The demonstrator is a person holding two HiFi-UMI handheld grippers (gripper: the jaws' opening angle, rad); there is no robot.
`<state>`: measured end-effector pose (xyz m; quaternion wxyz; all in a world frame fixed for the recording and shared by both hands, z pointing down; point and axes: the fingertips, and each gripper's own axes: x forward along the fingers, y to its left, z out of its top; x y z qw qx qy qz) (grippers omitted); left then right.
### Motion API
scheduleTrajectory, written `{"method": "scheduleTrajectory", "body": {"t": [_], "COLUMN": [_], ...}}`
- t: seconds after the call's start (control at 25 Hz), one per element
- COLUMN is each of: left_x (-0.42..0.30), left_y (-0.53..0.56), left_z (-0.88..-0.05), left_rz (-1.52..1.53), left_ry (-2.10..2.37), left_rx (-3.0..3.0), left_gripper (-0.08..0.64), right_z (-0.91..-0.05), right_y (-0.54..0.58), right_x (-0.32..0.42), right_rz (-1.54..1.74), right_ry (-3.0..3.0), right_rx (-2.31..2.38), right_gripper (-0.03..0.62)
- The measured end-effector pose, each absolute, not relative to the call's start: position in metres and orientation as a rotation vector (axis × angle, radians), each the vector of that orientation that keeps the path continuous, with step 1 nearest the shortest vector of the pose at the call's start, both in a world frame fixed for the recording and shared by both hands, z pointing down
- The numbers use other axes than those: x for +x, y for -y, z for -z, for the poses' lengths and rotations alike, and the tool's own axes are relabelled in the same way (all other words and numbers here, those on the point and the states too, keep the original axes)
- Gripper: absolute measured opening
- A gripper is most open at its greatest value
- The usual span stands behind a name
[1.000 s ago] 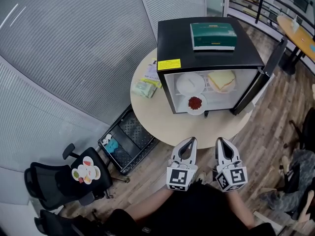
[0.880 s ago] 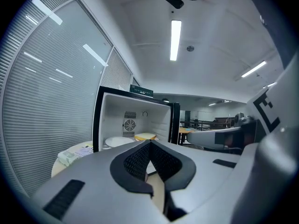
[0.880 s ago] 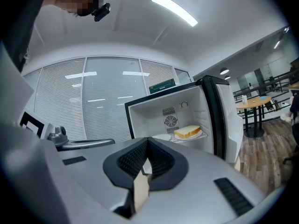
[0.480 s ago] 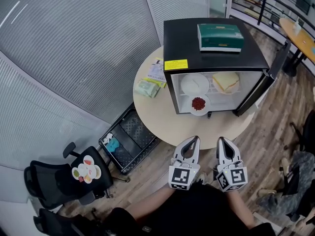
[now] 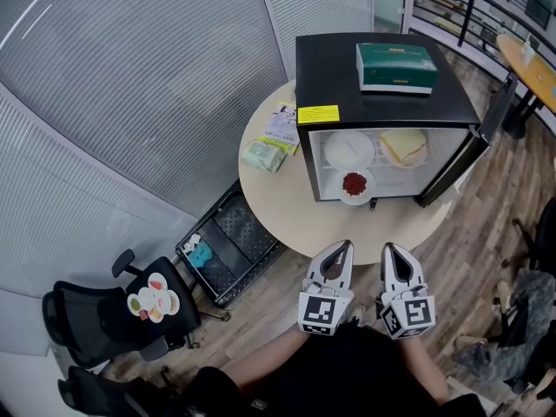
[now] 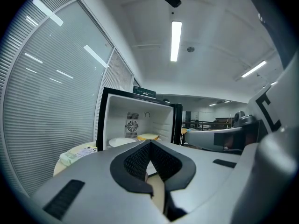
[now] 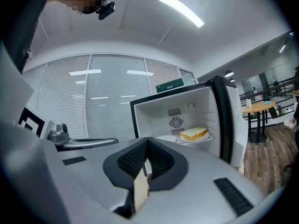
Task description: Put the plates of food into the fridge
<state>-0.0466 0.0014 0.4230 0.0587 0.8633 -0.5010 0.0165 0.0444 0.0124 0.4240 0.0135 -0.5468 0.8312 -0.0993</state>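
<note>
Round beige bench (image 5: pixel 282 205) carries boxy black open fridge (image 5: pixel 330 68) holding 3 round white plates (image 5: pixel 348 148); left gripper (image 5: pixel 342 248), right gripper (image 5: pixel 391 250) fingers together, empty.

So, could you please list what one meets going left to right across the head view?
Chair → green packet → white plate → bread → fridge door → far table.

The left gripper (image 5: pixel 341 245) and right gripper (image 5: pixel 388 248) are hovering side by side, well short of the fridge (image 5: pixel 330 68), both pointing level toward its open front. Each gripper's jaws are pressing together, holding nothing.
</note>
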Motion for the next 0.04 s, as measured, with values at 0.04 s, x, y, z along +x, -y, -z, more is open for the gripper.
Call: {"method": "scheduleTrajectory", "body": {"t": [0.04], "left_x": [-0.0474], "left_y": [-0.0015], "left_z": [-0.4231], "left_rz": [-0.05], "left_ry": [1.517], "left_rx": [2.615], "left_gripper": [0.005], "right_z": [-0.4241], "right_y": [-0.0127], "right_x": [0.0435], "right_rz": [0.308], "right_ry": [-2.591], "right_rx": [-1.703], "right_gripper": [0.006]}}
